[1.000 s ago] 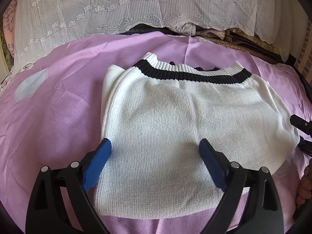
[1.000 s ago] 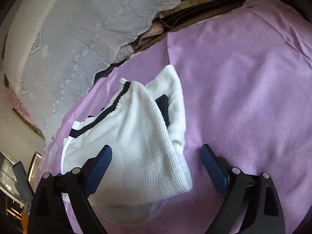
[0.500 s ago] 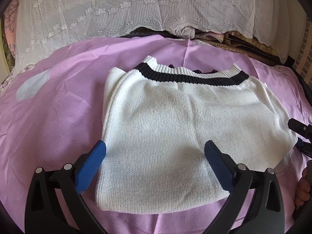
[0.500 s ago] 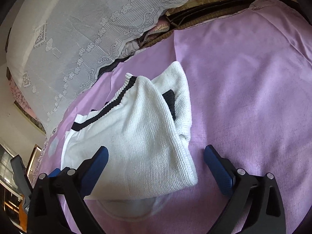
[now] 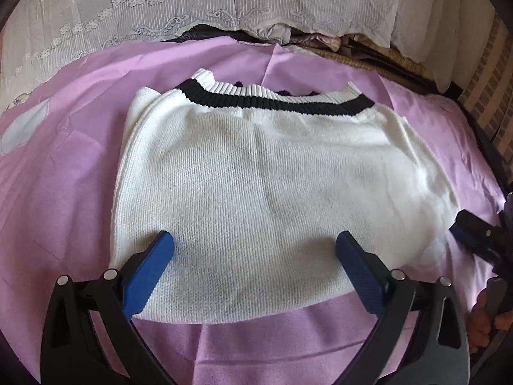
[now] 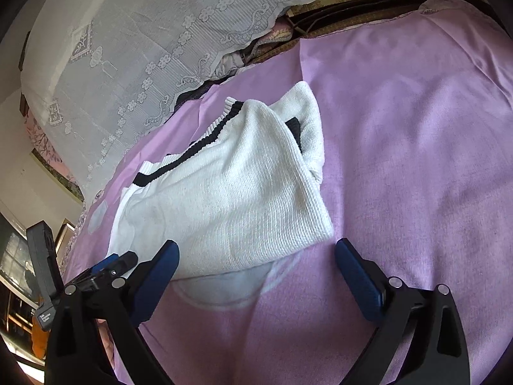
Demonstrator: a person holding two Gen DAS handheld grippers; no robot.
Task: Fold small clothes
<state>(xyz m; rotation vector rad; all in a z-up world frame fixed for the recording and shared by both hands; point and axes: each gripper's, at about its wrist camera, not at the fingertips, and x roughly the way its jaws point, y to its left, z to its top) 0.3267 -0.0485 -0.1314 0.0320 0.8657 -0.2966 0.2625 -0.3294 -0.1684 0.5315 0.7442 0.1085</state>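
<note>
A white knit sweater (image 5: 256, 192) with a black stripe along its far ribbed edge lies folded on a purple cloth (image 5: 64, 192). My left gripper (image 5: 255, 250) is open and empty, its blue pads spread over the sweater's near edge. In the right wrist view the sweater (image 6: 231, 199) lies ahead and to the left. My right gripper (image 6: 256, 256) is open and empty, straddling the sweater's near right corner. The right gripper also shows in the left wrist view (image 5: 474, 234), and the left gripper in the right wrist view (image 6: 112, 264).
White lace fabric (image 5: 224, 6) hangs along the back, with dark woven items (image 5: 368, 57) under its hem. A pale round patch (image 6: 231, 288) marks the purple cloth (image 6: 416, 128) under the sweater's near edge. A brick wall (image 5: 493, 96) is at the far right.
Both grippers drew back a little half a second ago and have now moved forward toward the sweater's near edge. The sweater has not moved. Both jaws stay open.
</note>
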